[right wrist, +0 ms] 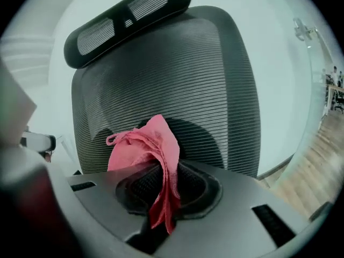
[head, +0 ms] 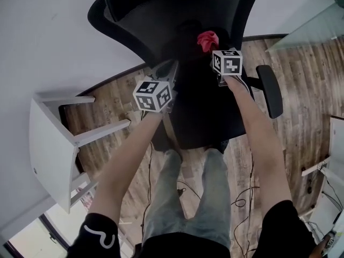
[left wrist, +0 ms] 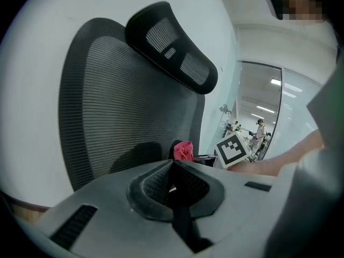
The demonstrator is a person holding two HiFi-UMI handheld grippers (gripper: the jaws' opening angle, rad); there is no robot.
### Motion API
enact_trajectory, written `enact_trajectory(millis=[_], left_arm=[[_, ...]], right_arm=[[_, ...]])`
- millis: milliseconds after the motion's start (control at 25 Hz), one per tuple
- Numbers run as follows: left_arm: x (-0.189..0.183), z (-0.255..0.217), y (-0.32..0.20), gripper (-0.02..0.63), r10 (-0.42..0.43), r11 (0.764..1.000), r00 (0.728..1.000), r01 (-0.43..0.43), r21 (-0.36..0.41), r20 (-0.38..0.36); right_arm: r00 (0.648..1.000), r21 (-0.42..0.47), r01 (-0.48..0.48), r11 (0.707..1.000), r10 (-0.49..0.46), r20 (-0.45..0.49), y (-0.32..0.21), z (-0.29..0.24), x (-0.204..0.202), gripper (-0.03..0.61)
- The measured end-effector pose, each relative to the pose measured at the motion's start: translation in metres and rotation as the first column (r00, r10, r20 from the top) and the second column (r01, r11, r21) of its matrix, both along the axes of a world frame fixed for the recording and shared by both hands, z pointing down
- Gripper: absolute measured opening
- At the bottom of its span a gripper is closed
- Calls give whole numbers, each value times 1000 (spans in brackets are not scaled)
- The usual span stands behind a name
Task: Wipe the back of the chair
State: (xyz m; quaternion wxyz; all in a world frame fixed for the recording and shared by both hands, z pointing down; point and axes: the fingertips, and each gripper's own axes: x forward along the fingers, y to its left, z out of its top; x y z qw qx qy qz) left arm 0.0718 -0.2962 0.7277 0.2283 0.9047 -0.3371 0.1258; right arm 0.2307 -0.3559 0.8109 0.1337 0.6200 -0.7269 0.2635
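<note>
- my left tongs [left wrist: 172, 170] are pressed together with nothing between them. they hang just in front of the lower part of the chair and do no work.
- the black mesh backrest [right wrist: 177, 74] of the office chair stands upright straight ahead, with its headrest [right wrist: 129, 18] on top. this is the face to be wiped.
- the pink cloth [right wrist: 153, 149] bunches up close to the lower middle of the mesh. i cannot tell whether it touches yet.
- my right tongs [right wrist: 164, 183] pinch that cloth by a fold, and a tail of it hangs down between the pads.
- the right armrest [head: 270, 90] juts out beside my right arm.
- i judge that wiping is at its start. next, the cloth must be pushed flat onto the mesh and swept across and upward, with a firm grip so it doesn't snag and pull free.
</note>
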Motion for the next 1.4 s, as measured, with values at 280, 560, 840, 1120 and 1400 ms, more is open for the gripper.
enact_trajectory(millis=[280, 560, 840, 1120, 1400], left_arm=[[77, -1, 3, 24, 20, 1000, 1000, -20, 4, 1], [119, -22, 18, 25, -18, 1000, 1000, 18, 11, -14], [125, -61, 53, 25, -9, 999, 1000, 9, 32, 2], [87, -103, 102, 25, -22, 997, 1000, 22, 75, 2], [10, -146, 192, 25, -83, 991, 996, 85, 104, -15]], right_arm=[[997, -4, -71, 997, 71, -15, 9, -6, 95, 67], [993, -23, -117, 993, 117, 18, 37, -28, 164, 67], [998, 36, 46, 998, -47, 42, 88, -87, 146, 67], [983, 119, 176, 977, -182, 40, 156, -153, 90, 67], [974, 187, 223, 957, -227, 0, 249, -234, 27, 67]])
